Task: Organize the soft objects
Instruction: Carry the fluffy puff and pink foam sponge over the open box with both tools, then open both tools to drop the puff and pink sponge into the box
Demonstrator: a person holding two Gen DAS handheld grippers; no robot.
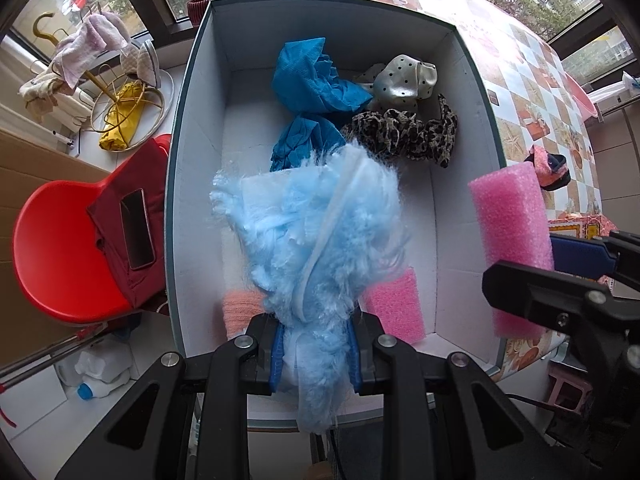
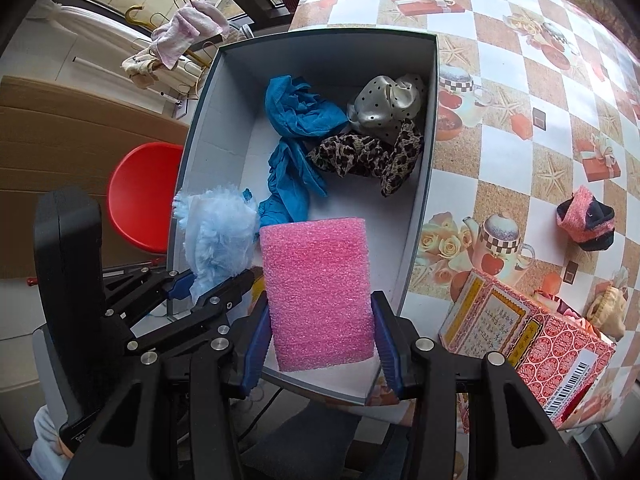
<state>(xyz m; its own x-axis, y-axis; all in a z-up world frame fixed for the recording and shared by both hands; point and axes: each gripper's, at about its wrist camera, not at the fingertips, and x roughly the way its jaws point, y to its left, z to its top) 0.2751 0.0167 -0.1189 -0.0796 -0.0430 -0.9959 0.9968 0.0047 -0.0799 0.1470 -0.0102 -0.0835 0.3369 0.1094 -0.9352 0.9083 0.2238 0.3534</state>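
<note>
While both claws hang over the box, here's the rundown:

Left claw (image 1: 316, 354): clamped on a fluffy light-blue thing (image 1: 312, 224), centre of the left wrist view, hanging right over the box interior.
Right claw (image 2: 320, 344): clamped on a pink foam block (image 2: 318, 294), lower centre of the right wrist view, over the near end of the box.
Box (image 1: 182, 184): white inside, dark rim, sitting on the table (image 2: 520, 92), fills the middle of both views.
Blue crinkly cloth (image 1: 312, 92): inside the box, upper middle.
Polka-dot satin piece (image 1: 400, 80): inside, upper right corner, touching the blue cloth.
Leopard-print scrunchie (image 1: 404, 136): inside, just below the polka-dot piece.
Second pink foam piece (image 1: 396, 304): inside, lower right, near the left claw.
Peach fuzzy bit (image 1: 240, 308): lower left inside, mostly hidden, can't tell what.
Pink-and-dark fabric item (image 2: 586, 222): out on the table, right side, well apart from the box.
Red patterned carton (image 2: 528, 340): lower right on the table.
Red chair (image 1: 68, 252): left of the box, off the table.
</note>
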